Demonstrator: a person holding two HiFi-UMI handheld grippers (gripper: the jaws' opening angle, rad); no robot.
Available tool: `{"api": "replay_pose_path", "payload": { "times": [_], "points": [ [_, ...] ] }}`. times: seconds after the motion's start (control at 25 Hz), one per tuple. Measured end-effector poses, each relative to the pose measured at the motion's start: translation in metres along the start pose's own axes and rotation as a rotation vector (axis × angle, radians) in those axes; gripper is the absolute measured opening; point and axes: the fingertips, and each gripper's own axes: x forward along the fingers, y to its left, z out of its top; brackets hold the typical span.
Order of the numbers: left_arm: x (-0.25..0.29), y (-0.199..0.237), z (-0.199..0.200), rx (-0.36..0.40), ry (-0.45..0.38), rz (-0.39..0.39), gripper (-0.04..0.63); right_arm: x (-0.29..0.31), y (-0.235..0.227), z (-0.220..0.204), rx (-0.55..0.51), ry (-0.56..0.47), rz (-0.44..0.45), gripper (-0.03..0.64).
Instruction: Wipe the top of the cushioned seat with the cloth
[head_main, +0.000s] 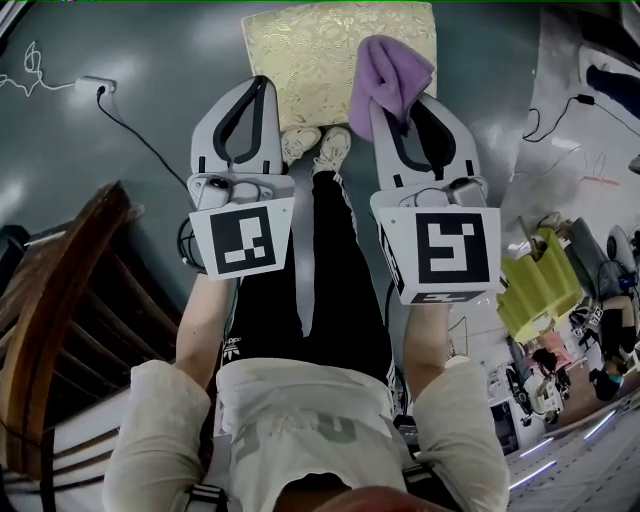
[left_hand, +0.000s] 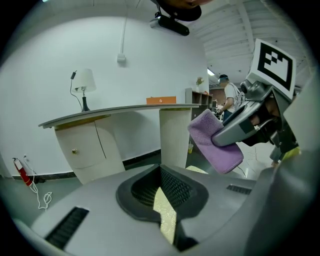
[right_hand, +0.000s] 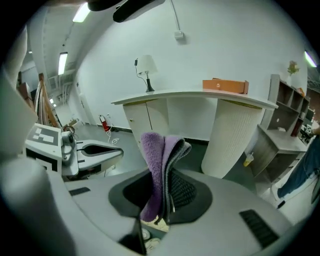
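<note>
The cushioned seat, pale gold with a raised pattern, lies on the floor ahead of the person's feet. A folded purple cloth hangs over its right part, pinched in my right gripper, which is shut on it. In the right gripper view the cloth stands upright between the jaws. My left gripper hovers beside the seat's near left edge, shut with nothing in it. In the left gripper view a sliver of the seat shows under the jaws, and the cloth shows at the right.
The person's shoes stand at the seat's near edge. A dark wooden frame rises at the left. A power strip with a cable lies on the floor. A white counter with a lamp stands ahead. Yellow-green clutter sits at the right.
</note>
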Motion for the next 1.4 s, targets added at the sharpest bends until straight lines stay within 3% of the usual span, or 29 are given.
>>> {"api": "replay_pose_path", "payload": {
  "times": [0.24,0.4,0.6,0.72,0.88,1.0,1.4],
  "points": [
    [-0.001,0.010,-0.003,-0.004,0.001,0.010,0.006,0.014,0.016,0.003,0.021,-0.002,0.032,0.089],
    [-0.004,0.013,-0.007,-0.028,0.012,0.023,0.006,0.034,0.048,-0.012,0.015,0.044,0.147,0.089],
    [-0.009,0.024,-0.020,-0.024,0.043,0.028,0.006,0.088,0.104,-0.067,0.082,0.145,0.335,0.089],
    [-0.013,0.036,-0.031,-0.039,0.062,0.056,0.006,0.120,0.131,-0.111,0.096,0.242,0.389,0.089],
    [-0.015,0.043,-0.036,-0.050,0.058,0.069,0.006,0.151,0.154,-0.152,0.069,0.346,0.404,0.089],
    [-0.014,0.036,-0.037,-0.050,0.055,0.047,0.006,0.164,0.154,-0.169,0.009,0.391,0.361,0.089],
    [-0.015,0.029,-0.042,-0.070,0.073,0.035,0.006,0.172,0.144,-0.175,-0.033,0.404,0.310,0.089]
  ]
}}
